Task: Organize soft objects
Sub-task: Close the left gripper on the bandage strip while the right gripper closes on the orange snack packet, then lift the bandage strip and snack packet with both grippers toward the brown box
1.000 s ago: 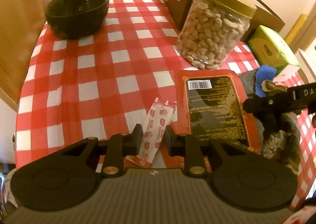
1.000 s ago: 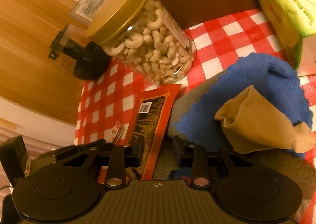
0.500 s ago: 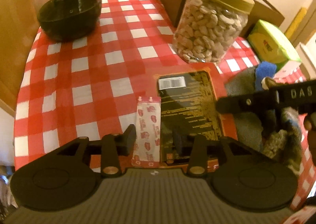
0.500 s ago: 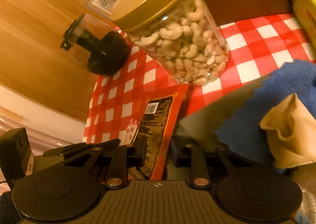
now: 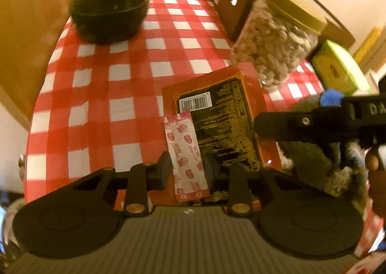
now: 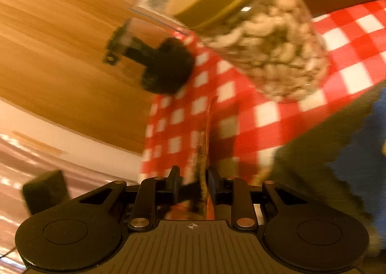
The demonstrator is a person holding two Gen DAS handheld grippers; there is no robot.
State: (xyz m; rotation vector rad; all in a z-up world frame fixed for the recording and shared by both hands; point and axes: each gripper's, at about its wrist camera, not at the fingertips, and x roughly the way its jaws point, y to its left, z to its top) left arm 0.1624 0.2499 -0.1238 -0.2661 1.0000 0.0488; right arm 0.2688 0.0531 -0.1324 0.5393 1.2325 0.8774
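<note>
I am keeping the left hand-held gripper parted, straddling the bandage strip lying on the orange packet | I am seeing the right hand-held gripper parted around the packet's edge | grey cloth and blue cloth are lying at the surface's right edge, beside the nut jar.

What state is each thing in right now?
left gripper: open, straddling the bandage strip.
bandage strip: wrapped, flat on the packet.
orange packet: face down, flat.
right gripper: open around the packet's edge.
nut jar: lidded, upright, full.
black bowl: upright.
</note>
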